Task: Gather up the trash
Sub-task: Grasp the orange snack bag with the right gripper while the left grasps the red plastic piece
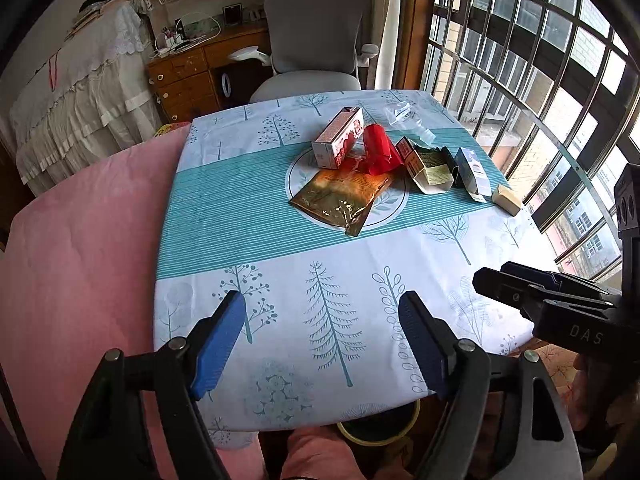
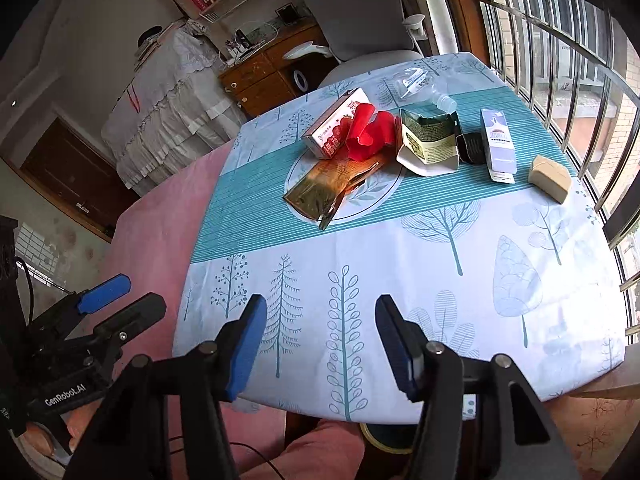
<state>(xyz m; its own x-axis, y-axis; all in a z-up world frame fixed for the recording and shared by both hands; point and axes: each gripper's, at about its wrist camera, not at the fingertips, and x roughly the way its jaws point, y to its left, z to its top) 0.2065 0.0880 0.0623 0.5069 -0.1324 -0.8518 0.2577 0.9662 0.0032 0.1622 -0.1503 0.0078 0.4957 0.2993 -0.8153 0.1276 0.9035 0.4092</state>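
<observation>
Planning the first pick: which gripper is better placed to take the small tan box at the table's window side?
Right, probably. The tan box lies at the trash row's right end, on the right gripper side; both grippers are open, empty and hang back.

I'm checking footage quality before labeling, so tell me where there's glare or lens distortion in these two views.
Left wrist view: daylight glints off the gold foil pouch, and the window bars bow outward from fisheye distortion. Right wrist view: the same pouch shines less, the corners go black, and the tablecloth stays evenly lit and sharp.
</observation>
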